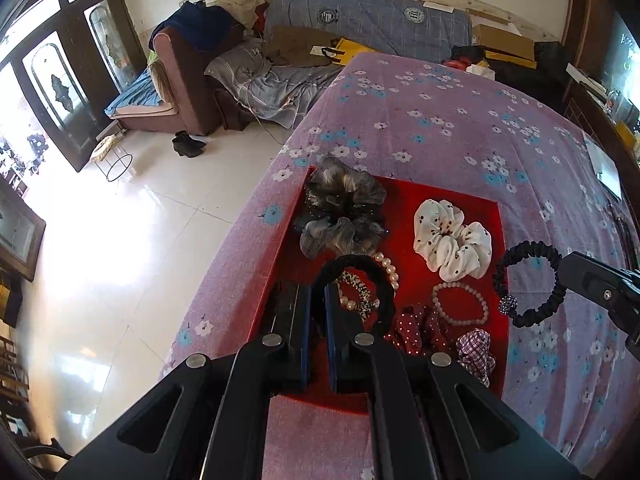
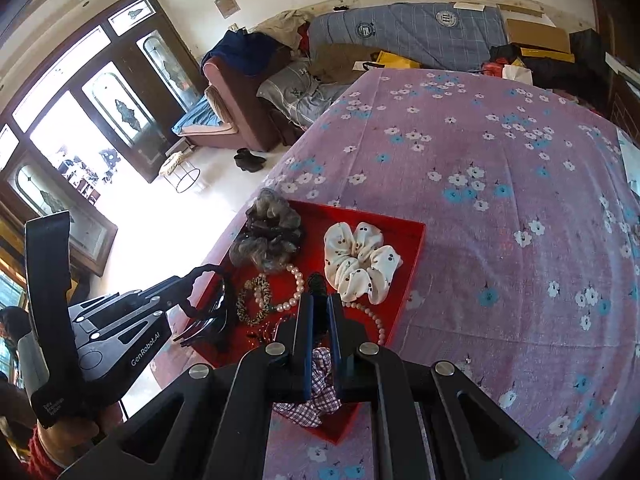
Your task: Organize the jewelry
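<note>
The left wrist view shows the left tongs [image 1: 318, 300] clamped on a black velvet scrunchie [image 1: 356, 292], its loop standing over the near left part of the red tray [image 1: 452, 204]. Only this view shows what the right tongs [image 1: 560, 276] carry: a thin black ruffled hair tie [image 1: 524, 284] with a sparkly bead, hanging just past the tray's right rim over the flowered purple cloth [image 1: 460, 128] on the tabletop.

From the right wrist view, the right tongs [image 2: 319, 308] are pressed together on that hair tie [image 2: 318, 284], of which only a dark stub shows between the fingers. This view alone shows a hand [image 2: 76, 436] holding the left tool, whose side reads "GenRobot.AI"; a smaller label on its grip is too small to read.

In the tray lie a grey fluffy scrunchie [image 1: 340, 208], a white dotted scrunchie [image 1: 452, 240], a pearl bracelet [image 1: 390, 272], a leopard-print tie [image 1: 356, 296], a pink bead bracelet [image 1: 460, 304], a red dotted scrunchie [image 1: 416, 328] and a plaid scrunchie [image 1: 476, 350], the last partly hidden behind the right tongs in the right wrist view.

Beyond the tabletop stand a sofa [image 1: 380, 20] piled with bedding and dark boots [image 1: 188, 145] on the tile floor.
</note>
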Available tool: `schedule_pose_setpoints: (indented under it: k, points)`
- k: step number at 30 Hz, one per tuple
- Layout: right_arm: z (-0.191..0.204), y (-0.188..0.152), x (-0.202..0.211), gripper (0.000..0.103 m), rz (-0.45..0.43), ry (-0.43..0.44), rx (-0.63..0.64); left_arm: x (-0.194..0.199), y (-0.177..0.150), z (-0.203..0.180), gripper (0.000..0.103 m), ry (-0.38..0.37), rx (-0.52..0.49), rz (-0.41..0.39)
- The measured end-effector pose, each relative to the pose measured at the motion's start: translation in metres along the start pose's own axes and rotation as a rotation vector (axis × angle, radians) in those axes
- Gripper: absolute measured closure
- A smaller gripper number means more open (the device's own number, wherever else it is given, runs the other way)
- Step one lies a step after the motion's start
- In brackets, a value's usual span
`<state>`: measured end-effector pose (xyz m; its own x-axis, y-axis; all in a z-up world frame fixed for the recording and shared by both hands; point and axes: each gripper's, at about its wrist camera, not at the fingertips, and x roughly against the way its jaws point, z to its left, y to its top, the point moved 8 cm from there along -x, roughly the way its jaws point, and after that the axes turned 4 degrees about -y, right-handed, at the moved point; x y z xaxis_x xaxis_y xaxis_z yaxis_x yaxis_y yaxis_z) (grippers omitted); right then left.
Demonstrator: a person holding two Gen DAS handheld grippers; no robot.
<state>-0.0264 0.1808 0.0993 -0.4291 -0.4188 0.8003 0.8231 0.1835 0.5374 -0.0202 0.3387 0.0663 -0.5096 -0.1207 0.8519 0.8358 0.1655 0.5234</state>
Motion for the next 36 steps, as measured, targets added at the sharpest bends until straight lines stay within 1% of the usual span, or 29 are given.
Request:
schedule_pose_setpoints:
  k: [3,8,13,16,20,24,27,29,33,36]
  points:
    - [0.003,0.001,0.0,0.094,0.0,-0.001,0.007,0.0,0.0,0.0,0.097,0.0,0.001,0.001]
    - [0.005,0.001,-0.002,0.094,0.002,-0.004,0.009,-0.005,0.004,0.001,0.097,-0.032,0.008,0.013]
    - [0.005,0.002,-0.003,0.094,-0.001,-0.009,0.004,-0.004,0.013,0.017,0.097,-0.061,0.029,0.004]
    - [0.003,0.001,-0.004,0.094,-0.002,-0.012,-0.005,-0.001,0.014,0.035,0.097,-0.079,0.068,0.004]
    - [0.0,0.0,-0.008,0.094,0.006,-0.009,-0.019,0.004,0.009,0.061,0.097,-0.123,0.147,0.011]
    - [0.001,-0.001,-0.014,0.094,0.019,0.002,-0.025,0.01,0.001,0.073,0.097,-0.145,0.185,0.008]
    - [0.005,-0.001,-0.018,0.094,0.028,0.013,-0.017,0.013,-0.007,0.072,0.097,-0.162,0.195,0.017]
    - [0.01,-0.001,-0.021,0.094,0.033,0.02,-0.005,0.014,-0.014,0.068,0.097,-0.188,0.205,0.027]
    - [0.017,0.002,-0.026,0.094,0.041,0.031,0.021,0.013,-0.024,0.053,0.097,-0.237,0.217,0.047]
    - [0.021,0.007,-0.03,0.094,0.038,0.033,0.044,0.01,-0.032,0.04,0.097,-0.255,0.205,0.065]
